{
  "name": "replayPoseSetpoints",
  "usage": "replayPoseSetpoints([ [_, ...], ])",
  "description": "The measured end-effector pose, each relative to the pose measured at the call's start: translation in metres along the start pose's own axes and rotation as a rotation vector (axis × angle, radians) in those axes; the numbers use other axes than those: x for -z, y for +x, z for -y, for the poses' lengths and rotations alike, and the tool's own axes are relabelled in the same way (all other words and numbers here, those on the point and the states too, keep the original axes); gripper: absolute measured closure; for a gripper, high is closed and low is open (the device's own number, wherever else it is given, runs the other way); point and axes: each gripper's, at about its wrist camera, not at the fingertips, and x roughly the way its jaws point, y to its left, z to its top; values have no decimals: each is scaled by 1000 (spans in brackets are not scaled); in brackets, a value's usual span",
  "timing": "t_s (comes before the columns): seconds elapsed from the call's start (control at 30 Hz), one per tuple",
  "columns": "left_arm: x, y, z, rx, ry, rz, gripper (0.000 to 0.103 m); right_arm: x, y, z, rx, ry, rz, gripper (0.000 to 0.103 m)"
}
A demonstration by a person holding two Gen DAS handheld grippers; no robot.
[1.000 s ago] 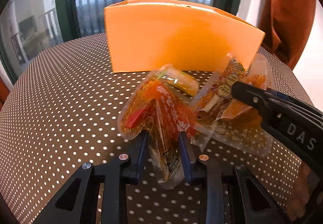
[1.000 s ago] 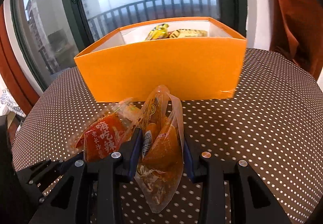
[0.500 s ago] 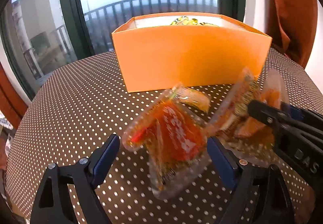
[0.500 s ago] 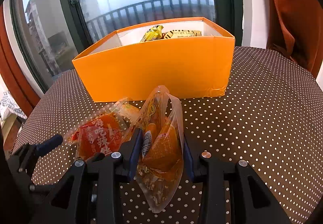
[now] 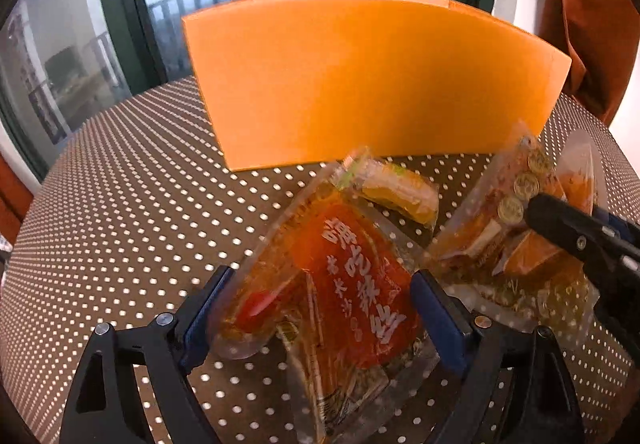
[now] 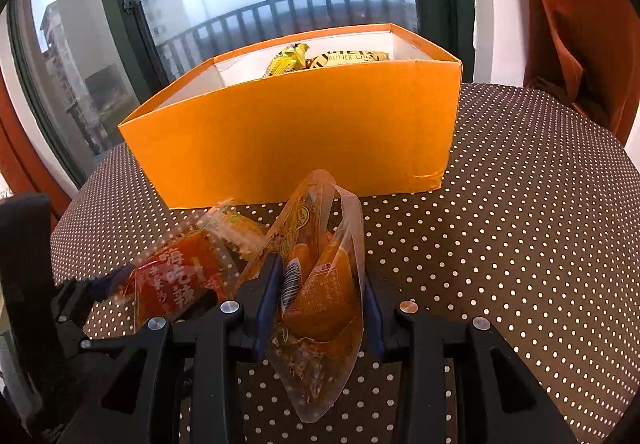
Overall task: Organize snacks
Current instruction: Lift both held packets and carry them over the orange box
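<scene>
A red snack packet with white lettering lies on the dotted table between the wide-apart fingers of my left gripper; the pads sit at its edges without squeezing it. It also shows in the right wrist view. My right gripper is shut on an orange clear-wrapped snack packet, held upright just above the table. That packet and the right gripper's finger show at the right of the left wrist view. The orange box stands behind.
The box holds yellow snack packets at its back. A small yellow-orange packet lies on the table between the red packet and the box. A window with a railing is behind; a rust curtain hangs at the right.
My left gripper was shut on the red packet, opened wide and let it go, then came in lower and closer around it. My right gripper kept hold of the orange packet.
</scene>
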Motion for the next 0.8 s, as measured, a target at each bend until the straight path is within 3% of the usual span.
replayPoseSetpoints([
  [0.13, -3, 3, 2, 27, 8, -2, 13, -3, 2, -5, 8, -15, 7, 63],
  [0.2, -5, 4, -1, 49, -3, -2, 19, -4, 4, -7, 10, -19, 7, 63],
  [0.27, -7, 3, -6, 51, -25, 8, 34, -4, 5, -8, 12, -21, 8, 63],
  [0.57, 3, -9, -6, 58, -22, 36, 54, -5, 4, -10, 20, -27, 12, 63],
  [0.8, 18, -29, 1, 48, -6, 61, 59, -2, -3, -11, 16, -32, 19, 63],
])
